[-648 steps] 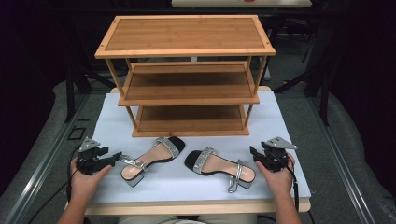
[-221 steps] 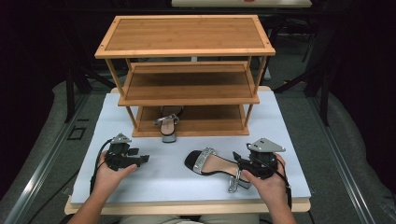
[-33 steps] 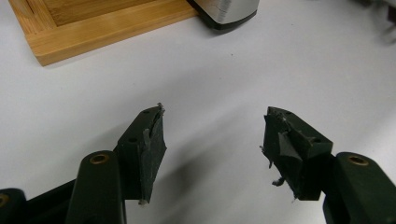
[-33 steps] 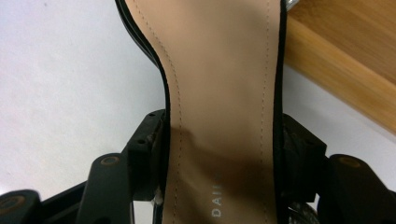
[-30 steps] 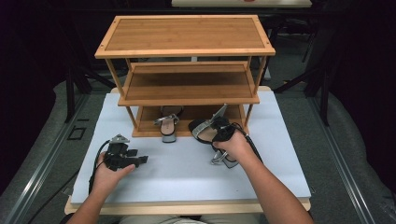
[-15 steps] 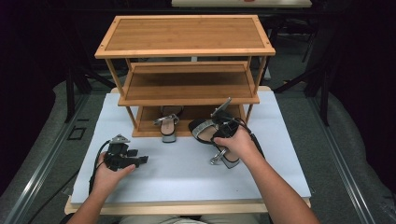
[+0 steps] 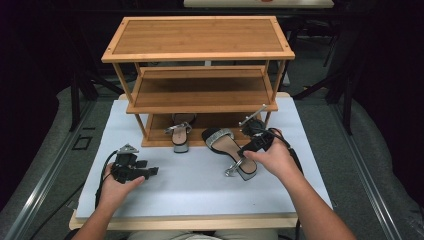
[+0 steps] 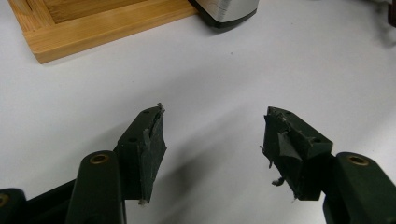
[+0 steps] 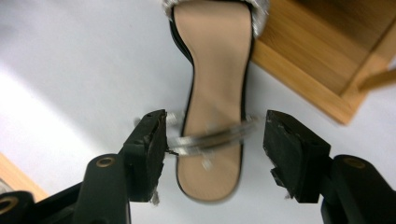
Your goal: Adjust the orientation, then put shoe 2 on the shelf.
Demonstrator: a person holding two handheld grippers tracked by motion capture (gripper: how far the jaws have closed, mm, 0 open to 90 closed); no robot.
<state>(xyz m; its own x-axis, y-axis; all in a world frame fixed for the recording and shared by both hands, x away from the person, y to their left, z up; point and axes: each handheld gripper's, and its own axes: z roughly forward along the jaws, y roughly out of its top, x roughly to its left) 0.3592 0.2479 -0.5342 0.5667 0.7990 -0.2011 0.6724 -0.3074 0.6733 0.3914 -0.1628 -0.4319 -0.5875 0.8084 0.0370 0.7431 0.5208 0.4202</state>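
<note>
On sandal (image 9: 212, 84), no readable writing

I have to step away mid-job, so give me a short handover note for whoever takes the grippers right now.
Left gripper: open, nothing between its jaws, low over the white mat.
Right gripper: jaws just closing around the second sandal's heel strap; one pad touches the strap, the other stands clear, so no firm grip.
First sandal: on the rack's bottom shelf, heel sticking out over the front edge.
Second sandal: on the mat, toe at the bottom shelf's front edge.
Left to do: probably grip it and push it onto the shelf beside the first.
</note>
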